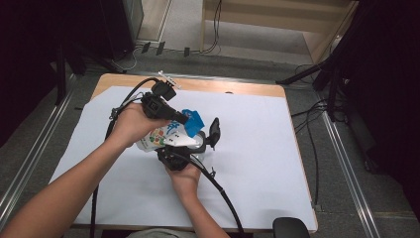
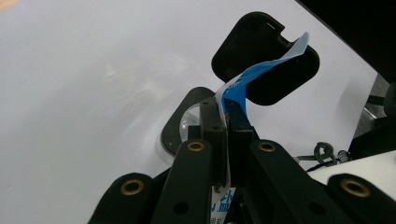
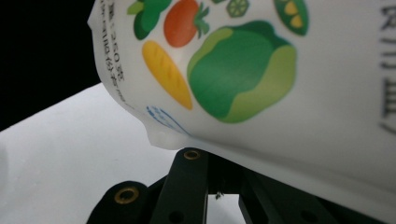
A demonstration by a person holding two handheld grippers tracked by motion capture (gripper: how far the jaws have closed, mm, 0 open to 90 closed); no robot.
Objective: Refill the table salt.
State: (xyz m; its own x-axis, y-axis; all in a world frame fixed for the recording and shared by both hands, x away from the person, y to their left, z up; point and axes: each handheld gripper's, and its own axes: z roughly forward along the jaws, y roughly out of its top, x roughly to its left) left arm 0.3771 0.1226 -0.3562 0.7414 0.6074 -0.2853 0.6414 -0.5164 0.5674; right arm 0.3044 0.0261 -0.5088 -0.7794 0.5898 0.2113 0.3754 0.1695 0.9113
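Observation:
A white pouch (image 1: 159, 135) printed with vegetables (image 3: 243, 70) has a blue top edge (image 1: 193, 122). My left gripper (image 1: 182, 118) is shut on that blue edge (image 2: 261, 70), its jaws (image 2: 227, 116) pressed flat on the film. My right gripper (image 1: 179, 147) comes from below and holds the pouch's lower end; its jaws stand close together (image 3: 224, 163), tips hidden behind the pouch. Just under the pouch's top sits a clear round container (image 1: 200, 146) with a black rim (image 2: 173, 135). Its black lid (image 1: 214, 131) stands flipped open (image 2: 261, 46).
A white sheet (image 1: 262, 148) covers the wooden table (image 1: 223, 86). Black cables (image 1: 223, 196) trail from both grippers towards the near edge. A small metal clip (image 1: 167, 79) lies at the far edge. A dark rounded object (image 1: 290, 228) sits at the near right corner.

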